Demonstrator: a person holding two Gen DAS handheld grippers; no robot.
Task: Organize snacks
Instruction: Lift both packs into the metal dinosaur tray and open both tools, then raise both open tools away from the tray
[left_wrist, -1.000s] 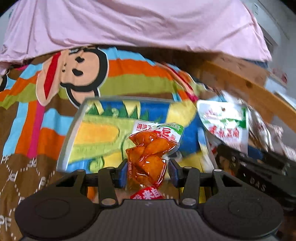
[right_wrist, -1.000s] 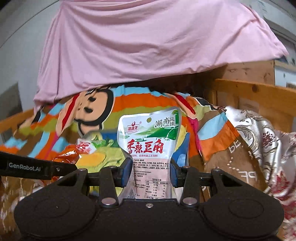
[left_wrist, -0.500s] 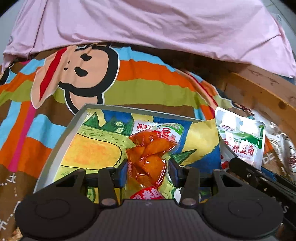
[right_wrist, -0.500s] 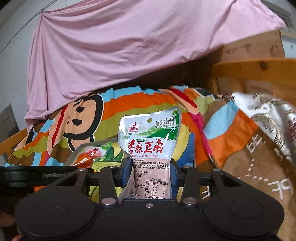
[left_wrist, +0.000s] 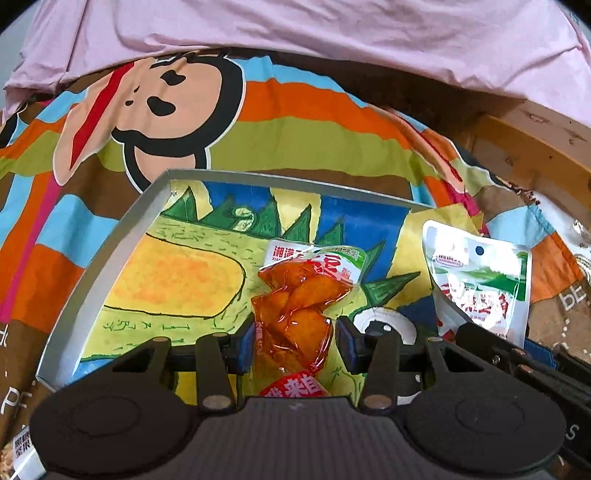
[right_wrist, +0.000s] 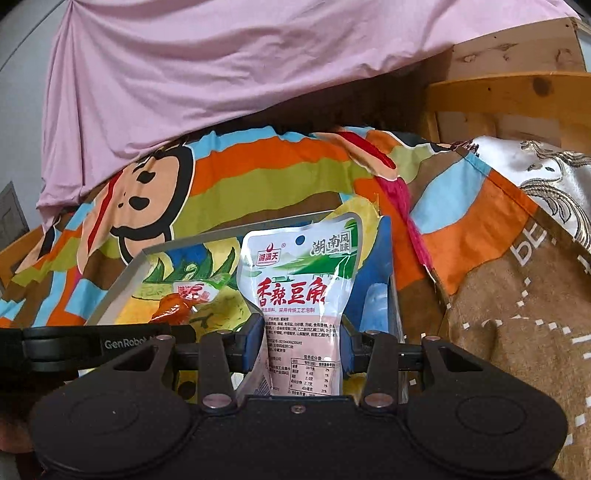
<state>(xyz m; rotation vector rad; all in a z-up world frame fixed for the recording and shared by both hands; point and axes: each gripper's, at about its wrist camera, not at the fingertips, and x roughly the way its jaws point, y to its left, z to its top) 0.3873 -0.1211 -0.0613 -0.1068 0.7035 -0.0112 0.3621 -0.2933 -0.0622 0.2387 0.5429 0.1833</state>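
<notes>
Both grippers have dropped closer over the tray (left_wrist: 110, 236), each gripping a packet.
Our left gripper (left_wrist: 295, 341) pinches the orange snack pouch (left_wrist: 299, 314), our right gripper (right_wrist: 301, 339) the white packet (right_wrist: 301, 280); released crookedly near the tray's right edge, the white one may slide out.

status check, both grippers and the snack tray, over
Left gripper clamped on orange snack pack. Right gripper clamped on white snack pouch. Both over the tray, nothing in it yet. Path clear.

Tray (left_wrist: 110, 236) floor bare left of orange snack pack (left_wrist: 295, 310); right side blocked by white pouch (left_wrist: 480, 284); raised tray rim rings it
</notes>
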